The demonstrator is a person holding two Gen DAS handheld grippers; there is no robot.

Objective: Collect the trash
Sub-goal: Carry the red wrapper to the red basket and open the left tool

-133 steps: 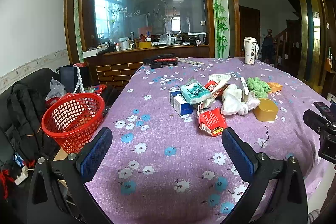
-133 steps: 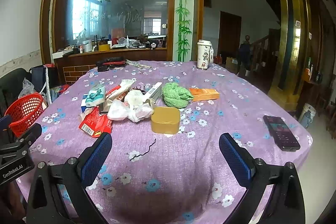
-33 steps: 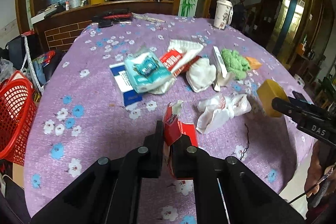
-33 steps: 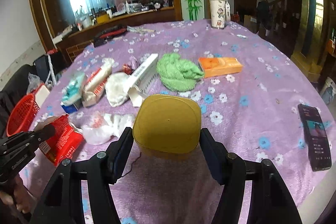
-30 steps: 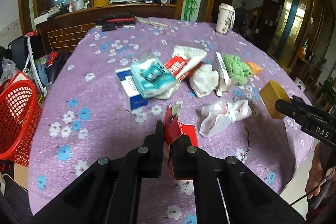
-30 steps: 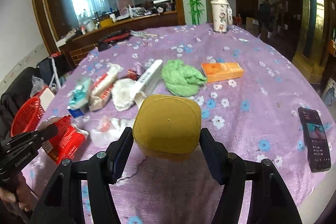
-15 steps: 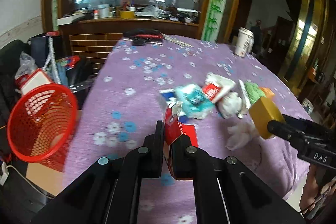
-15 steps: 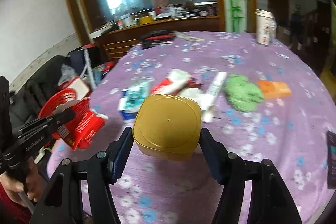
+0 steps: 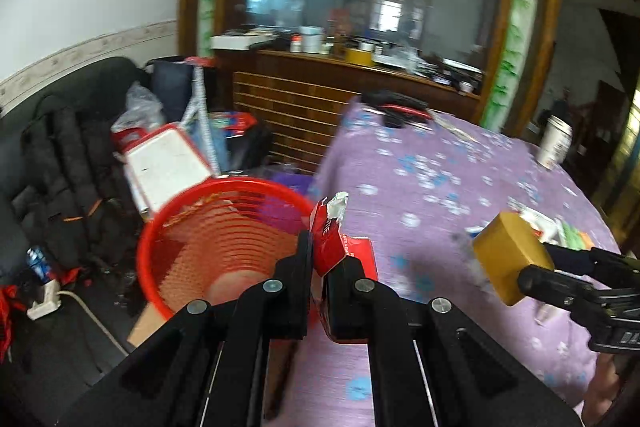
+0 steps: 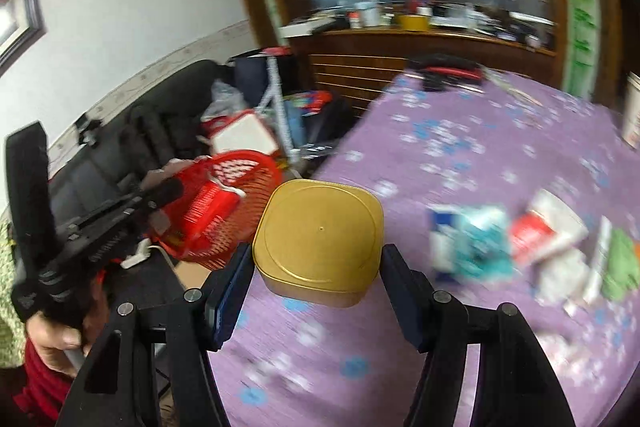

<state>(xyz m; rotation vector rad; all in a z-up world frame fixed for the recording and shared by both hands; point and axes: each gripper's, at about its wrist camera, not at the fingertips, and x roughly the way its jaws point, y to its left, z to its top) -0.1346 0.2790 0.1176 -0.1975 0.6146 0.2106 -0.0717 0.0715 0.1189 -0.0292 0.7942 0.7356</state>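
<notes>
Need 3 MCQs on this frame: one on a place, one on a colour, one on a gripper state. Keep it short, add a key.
1. Where is the red basket?
A. on the purple table
B. beside the table, lower than its top
C. on the wooden counter

2. What colour is the container in the right gripper?
A. gold
B. green
C. white

3. What is the state of the left gripper?
A. open, holding nothing
B. shut on the red wrapper
C. shut on a green cloth

Key:
1 B: in the left wrist view the basket sits off the edge of the table, down by the bags and clutter.
2 A: the lid and walls between the right fingers are gold.
3 B: the left fingers pinch the red wrapper, its torn top sticking up beside the basket rim.
</notes>
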